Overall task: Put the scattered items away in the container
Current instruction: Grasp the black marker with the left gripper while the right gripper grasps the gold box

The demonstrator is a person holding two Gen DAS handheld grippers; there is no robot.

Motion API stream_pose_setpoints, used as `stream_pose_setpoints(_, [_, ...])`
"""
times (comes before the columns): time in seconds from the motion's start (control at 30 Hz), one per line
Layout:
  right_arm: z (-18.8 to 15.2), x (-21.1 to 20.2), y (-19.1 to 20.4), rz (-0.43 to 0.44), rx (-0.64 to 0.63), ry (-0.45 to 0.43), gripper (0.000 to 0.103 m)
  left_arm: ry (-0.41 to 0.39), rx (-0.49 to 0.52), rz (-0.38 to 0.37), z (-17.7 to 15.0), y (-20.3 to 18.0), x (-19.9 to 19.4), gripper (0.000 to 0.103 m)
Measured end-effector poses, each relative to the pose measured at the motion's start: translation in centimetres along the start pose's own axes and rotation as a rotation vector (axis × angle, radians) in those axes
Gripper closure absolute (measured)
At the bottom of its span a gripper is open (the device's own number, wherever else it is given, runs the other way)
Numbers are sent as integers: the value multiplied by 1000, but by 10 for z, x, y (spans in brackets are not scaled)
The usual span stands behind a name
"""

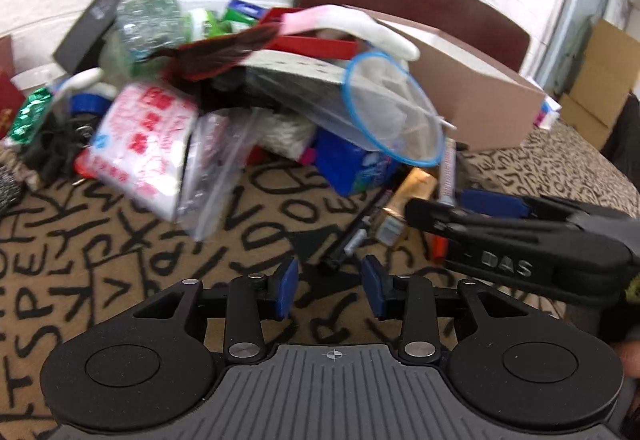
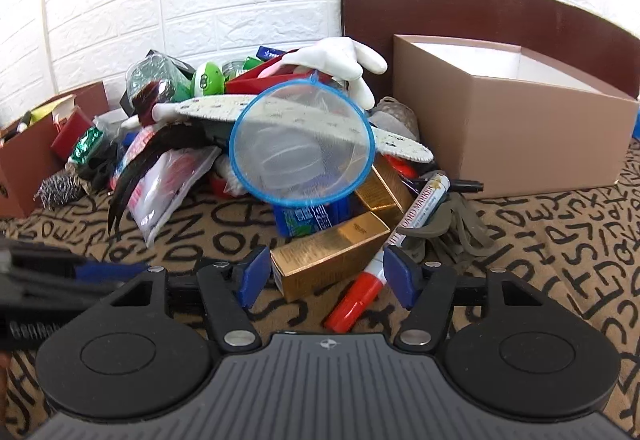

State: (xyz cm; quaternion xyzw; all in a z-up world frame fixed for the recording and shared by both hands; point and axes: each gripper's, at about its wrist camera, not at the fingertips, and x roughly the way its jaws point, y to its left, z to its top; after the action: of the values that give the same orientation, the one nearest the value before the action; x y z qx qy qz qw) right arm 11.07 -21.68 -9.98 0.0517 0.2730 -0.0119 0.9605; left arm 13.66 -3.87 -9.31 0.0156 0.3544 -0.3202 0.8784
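Gold box (image 2: 332, 252) between right fingers (image 2: 400, 276) shows only in right view.

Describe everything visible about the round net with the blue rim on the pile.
The blue-rimmed net is a round hoop of thin blue rim holding fine, see-through white mesh that sags into a shallow pouch. It stands tilted on edge, its opening facing the right wrist camera, leaning against the front of the clutter pile. Its lower rim rests on a blue packet, beside a gold box. A speckled flat board passes behind it. Any handle is hidden.

Box (image 2: 516, 128) right of pile, net (image 2: 302, 152) atop — marker (image 2: 400, 236) in front
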Motion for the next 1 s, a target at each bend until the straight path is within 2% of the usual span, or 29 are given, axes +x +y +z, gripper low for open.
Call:
stream_pose_setpoints(0.17, [5,11,6,17,8,15,36,28,12,-14,4,-5,20,50])
stream_pose_setpoints(0.2, [5,12,7,24,10,19,40,35,7,-14,4,-4,25,51])
stream_pose_setpoints(0.33, [5,23,11,26,21,53,46,16,29,15,3,-5,32,62])
stream_pose_setpoints(0.37, [5,26,9,21,30,67,46,15,30,18,3,-5,33,69])
stream_pose_setpoints(0.4, [4,28,7,24,43,74,47,14,33,22,3,-5,33,72])
stream_pose_setpoints(0.43, [3,28,6,23,48,81,51,14,37,26,3,-6,33,80])
stream_pose_setpoints(0.57, [-3,22,-2,40,79,98,69,16,19,5,3,-5,29,85])
stream_pose_setpoints(0.63, [-8,19,-3,50,81,124,90,18,-8,-6,2,-4,25,85])
stream_pose_setpoints(0.7, [-14,16,-1,53,66,142,100,13,-13,4,-1,-3,20,85])
stream_pose_setpoints(0.8, [-17,8,-1,43,60,137,101,3,-22,25,-8,-3,8,86])
stream_pose_setpoints(0.9, [-15,3,-1,66,70,117,97,-10,-27,82,-19,2,-8,86])
stream_pose_setpoints(0.97, [-12,-2,1,73,73,94,85,-10,-59,107,-28,11,-19,87])
stream_pose_setpoints(1.0, [-10,-2,2,70,70,81,69,-10,-81,110,-32,15,-23,87])
